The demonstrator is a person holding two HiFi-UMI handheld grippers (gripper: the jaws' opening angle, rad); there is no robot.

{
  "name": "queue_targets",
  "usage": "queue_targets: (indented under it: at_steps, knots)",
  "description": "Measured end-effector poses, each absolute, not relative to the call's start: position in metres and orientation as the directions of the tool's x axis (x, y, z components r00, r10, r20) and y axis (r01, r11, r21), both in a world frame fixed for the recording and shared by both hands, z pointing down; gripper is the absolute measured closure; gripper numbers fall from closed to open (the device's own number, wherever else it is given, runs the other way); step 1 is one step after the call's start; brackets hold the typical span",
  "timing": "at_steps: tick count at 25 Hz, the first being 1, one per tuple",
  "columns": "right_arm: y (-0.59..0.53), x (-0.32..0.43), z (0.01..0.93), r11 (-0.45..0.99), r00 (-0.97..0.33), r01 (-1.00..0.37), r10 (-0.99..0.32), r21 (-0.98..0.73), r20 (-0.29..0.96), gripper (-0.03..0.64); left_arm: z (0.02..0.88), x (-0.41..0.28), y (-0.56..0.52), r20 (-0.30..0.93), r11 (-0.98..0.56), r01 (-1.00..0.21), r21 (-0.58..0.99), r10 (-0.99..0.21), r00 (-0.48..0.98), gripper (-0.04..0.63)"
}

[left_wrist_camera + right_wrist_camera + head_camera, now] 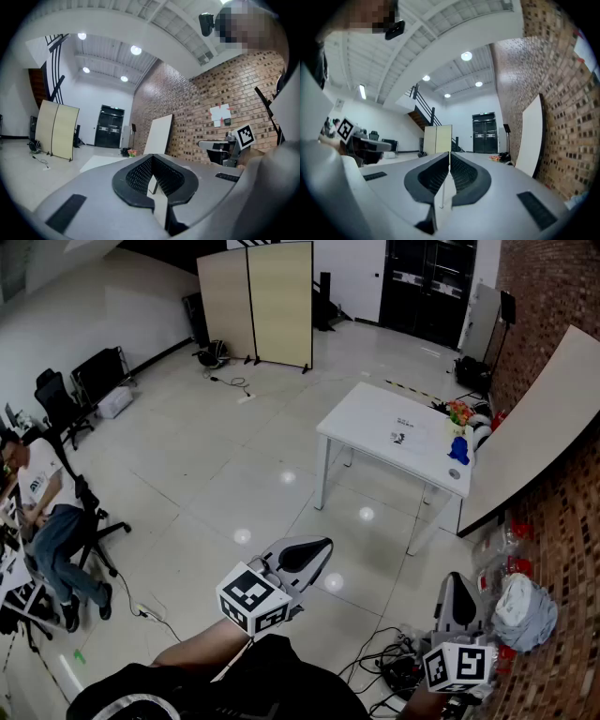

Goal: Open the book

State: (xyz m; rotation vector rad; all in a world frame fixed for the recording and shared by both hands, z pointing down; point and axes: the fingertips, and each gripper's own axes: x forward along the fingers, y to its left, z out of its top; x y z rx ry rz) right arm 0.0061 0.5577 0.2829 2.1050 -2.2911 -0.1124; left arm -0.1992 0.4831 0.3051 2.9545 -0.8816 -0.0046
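Observation:
A white table (375, 418) stands several steps ahead across the tiled floor. On it lies a small dark-printed thing (398, 438); I cannot tell whether it is the book. My left gripper (317, 547) is held level near my body, its jaws shut with nothing between them; its tips (152, 157) meet in the left gripper view. My right gripper (457, 585) hangs low at the right, also shut and empty, with its tips (449, 153) together. Both are far from the table.
A blue object (458, 448) and flowers (459, 413) sit at the table's right end. A white board (534, 427) leans on the brick wall. A folding screen (255, 301) stands at the back, a seated person (47, 521) at left, cables (394, 662) and bottles (511, 563) by my right.

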Motion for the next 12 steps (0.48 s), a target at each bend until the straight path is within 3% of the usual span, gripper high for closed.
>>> queue_targets:
  at_steps: [12]
  knots:
    - [0.446,0.038,0.291,0.109,-0.111,-0.993,-0.993,0.034,-0.046,0.614,0.328,-0.165,0.369,0.025,-0.839,-0.539,0.08,-0.539,0.842,0.598]
